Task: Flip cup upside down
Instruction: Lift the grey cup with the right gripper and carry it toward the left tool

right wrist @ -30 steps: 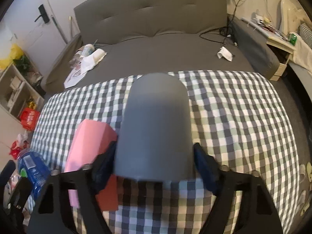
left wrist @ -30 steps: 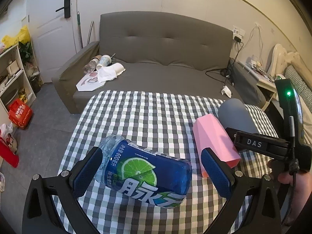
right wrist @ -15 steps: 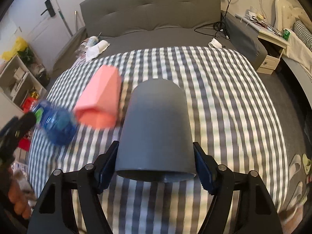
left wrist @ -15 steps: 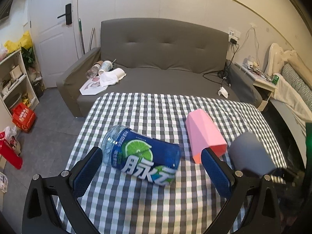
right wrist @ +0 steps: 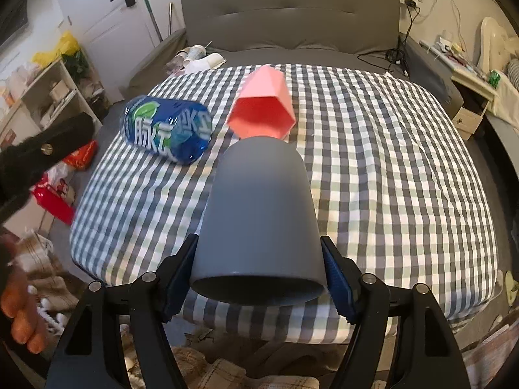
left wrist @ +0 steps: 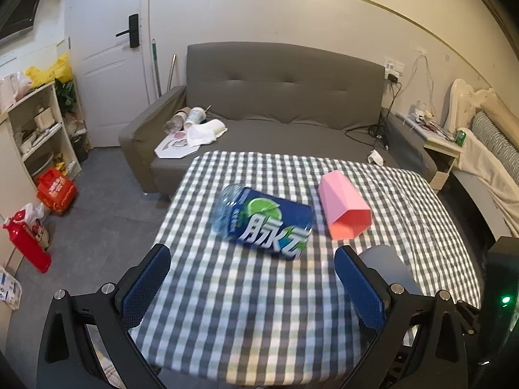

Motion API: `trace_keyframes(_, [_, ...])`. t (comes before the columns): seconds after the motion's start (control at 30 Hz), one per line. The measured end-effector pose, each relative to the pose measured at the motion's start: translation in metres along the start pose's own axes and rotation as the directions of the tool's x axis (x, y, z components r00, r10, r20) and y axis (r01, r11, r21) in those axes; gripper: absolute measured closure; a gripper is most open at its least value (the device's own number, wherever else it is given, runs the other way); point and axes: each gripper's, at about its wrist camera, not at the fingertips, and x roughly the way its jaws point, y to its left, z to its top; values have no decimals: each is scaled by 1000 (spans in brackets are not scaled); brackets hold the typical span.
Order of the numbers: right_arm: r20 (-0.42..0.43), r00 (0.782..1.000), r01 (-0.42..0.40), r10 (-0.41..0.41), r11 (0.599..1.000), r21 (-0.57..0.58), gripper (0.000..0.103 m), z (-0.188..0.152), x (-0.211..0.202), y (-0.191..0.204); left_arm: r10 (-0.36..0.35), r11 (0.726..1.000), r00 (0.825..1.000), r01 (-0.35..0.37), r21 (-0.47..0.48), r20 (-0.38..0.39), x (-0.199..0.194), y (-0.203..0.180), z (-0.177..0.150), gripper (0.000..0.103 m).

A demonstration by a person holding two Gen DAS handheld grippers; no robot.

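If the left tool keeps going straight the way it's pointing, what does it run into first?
Probably the blue drink bottle, lying on its side on the checkered tablecloth ahead of the open left tool. Depth is hard to judge.

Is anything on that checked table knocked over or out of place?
Yes. The bottle and the pink cup both lie on their sides on the table. Nothing looks spilled.

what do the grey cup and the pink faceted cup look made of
Grey round cup: likely matte plastic, given its smooth, even, dull surface without glare. Pink faceted cup: probably plastic too, with flat angular panels and a satin look; silicone can't be excluded.
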Motion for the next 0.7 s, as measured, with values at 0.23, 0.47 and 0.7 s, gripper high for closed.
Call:
trace_keyframes(0.23, [-17, 1000, 15, -16, 1000, -24, 31, -11, 5, 0, 2, 1000, 1000, -2, 3, -16, -4, -5, -7, 0])
trace_keyframes(0.47, [-50, 996, -69, 70, 997, 19, 18, -13, 7, -11, 11, 999, 1000, -11, 36, -17, -6, -16, -14, 0])
trace_keyframes(0.7, [18, 996, -85, 85, 996, -5, 16, -9, -19, -21, 34, 999, 999, -34, 21, -22, -5, -16, -9, 0])
